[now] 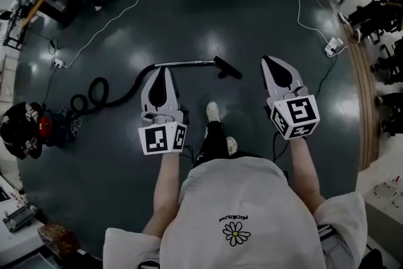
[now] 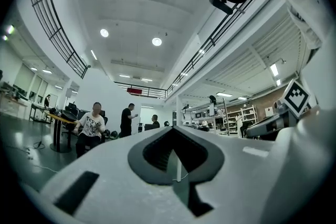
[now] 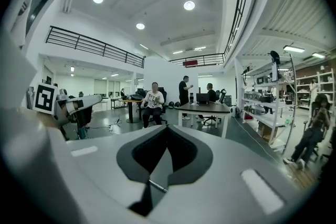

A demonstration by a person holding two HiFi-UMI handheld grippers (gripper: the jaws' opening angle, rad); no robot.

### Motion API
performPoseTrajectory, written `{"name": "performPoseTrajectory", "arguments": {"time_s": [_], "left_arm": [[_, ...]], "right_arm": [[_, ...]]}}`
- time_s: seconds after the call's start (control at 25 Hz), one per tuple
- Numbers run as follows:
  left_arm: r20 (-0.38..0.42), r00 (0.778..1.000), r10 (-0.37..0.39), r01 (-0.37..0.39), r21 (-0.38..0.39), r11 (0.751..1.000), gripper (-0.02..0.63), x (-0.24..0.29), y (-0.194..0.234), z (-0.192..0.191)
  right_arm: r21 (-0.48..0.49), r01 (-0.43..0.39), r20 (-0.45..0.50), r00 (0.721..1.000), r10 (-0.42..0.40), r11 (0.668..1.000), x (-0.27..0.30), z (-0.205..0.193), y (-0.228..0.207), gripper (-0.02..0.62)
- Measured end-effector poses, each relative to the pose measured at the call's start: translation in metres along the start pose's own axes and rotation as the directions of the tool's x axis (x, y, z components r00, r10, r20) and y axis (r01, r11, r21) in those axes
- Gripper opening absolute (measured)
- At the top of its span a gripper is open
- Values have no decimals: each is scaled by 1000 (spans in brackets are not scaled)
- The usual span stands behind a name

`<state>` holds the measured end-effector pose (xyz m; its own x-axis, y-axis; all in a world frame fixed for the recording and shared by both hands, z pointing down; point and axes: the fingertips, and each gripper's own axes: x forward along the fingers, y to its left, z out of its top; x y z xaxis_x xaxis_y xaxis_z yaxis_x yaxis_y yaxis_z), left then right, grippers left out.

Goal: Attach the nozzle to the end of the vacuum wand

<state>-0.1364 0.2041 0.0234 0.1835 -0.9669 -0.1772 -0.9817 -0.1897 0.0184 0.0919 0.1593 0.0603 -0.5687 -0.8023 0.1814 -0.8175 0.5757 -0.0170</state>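
Only in head view: wand (image 1: 186,63); nozzle (image 1: 228,67)

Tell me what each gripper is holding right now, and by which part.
Nothing is held. The left gripper and the right gripper are both shut and empty; the vacuum wand lies on the floor beyond them, untouched.

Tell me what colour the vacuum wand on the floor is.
Shiny silver. The vacuum wand shows best in the head view.
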Motion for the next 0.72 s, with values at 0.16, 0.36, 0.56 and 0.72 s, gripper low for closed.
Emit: {"name": "performPoseTrajectory", "arguments": {"time_s": [0.16, 0.36, 0.56, 0.72], "left_arm": [[12, 1000, -10, 10, -20, 1000, 3, 77, 29, -21], [11, 999, -51, 51, -40, 998, 3, 169, 60, -34], [-11, 997, -83, 82, -54, 995, 3, 238, 70, -52], [-54, 995, -79, 78, -32, 996, 3, 259, 63, -67]], "right_arm": [[-8, 39, -4, 999, -39, 999, 73, 11, -36, 5], [44, 92, -39, 995, -91, 995, 149, 18, -79, 5], [41, 89, -63, 994, -86, 995, 200, 19, -115, 5], [68, 42, -90, 995, -36, 997, 224, 12, -138, 5]]}}
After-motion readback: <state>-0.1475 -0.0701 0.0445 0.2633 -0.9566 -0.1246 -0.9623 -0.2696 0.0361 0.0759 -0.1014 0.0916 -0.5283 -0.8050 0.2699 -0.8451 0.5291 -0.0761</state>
